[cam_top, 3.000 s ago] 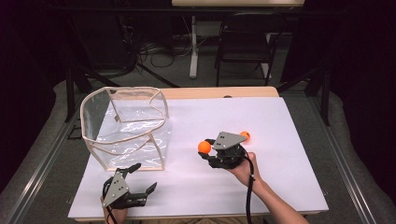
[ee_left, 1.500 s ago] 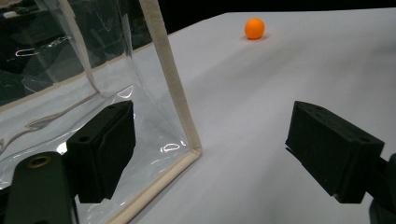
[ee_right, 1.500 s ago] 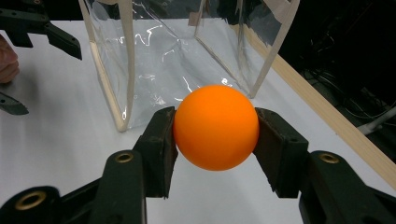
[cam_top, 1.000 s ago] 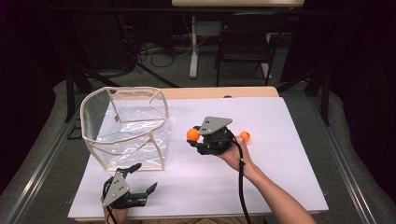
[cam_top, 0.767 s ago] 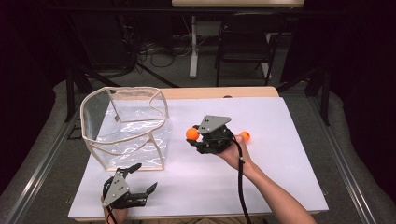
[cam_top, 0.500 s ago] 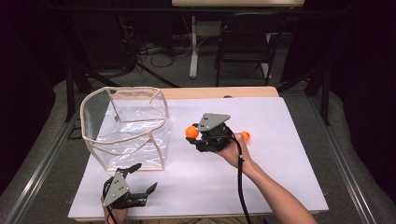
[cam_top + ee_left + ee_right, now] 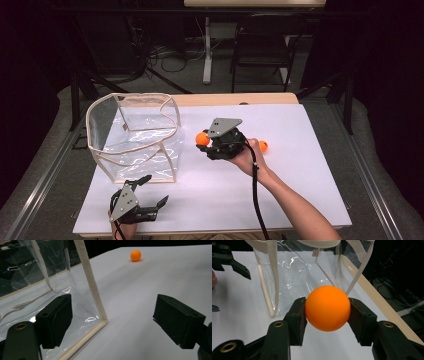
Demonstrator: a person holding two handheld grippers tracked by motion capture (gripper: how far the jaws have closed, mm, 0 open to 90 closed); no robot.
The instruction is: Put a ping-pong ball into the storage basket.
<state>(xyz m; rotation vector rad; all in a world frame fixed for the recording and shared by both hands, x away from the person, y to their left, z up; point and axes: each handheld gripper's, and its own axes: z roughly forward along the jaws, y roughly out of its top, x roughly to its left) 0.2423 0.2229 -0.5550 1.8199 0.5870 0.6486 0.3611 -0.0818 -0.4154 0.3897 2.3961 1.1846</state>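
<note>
My right gripper (image 7: 204, 141) is shut on an orange ball (image 7: 327, 308), which it holds above the white table just right of a clear plastic bag (image 7: 135, 135) with cream trim. In the right gripper view both pads press the ball's sides, and the bag's wall (image 7: 299, 272) stands close ahead. A second orange ball (image 7: 262, 146) lies on the table behind the right hand; the left gripper view has it far off (image 7: 135, 255). My left gripper (image 7: 156, 190) rests open at the table's front left, its jaws straddling the bag's front corner (image 7: 100, 315) without touching it.
The white table top (image 7: 300, 180) has a wooden far edge (image 7: 240, 99). A black chair (image 7: 260, 45) and cables stand on the floor beyond it. The right gripper's cable (image 7: 257, 195) runs along the forearm.
The right gripper has carried the ball left and farther from the person, toward the bag, with only a small shift in the last second. The left gripper has stayed put.
</note>
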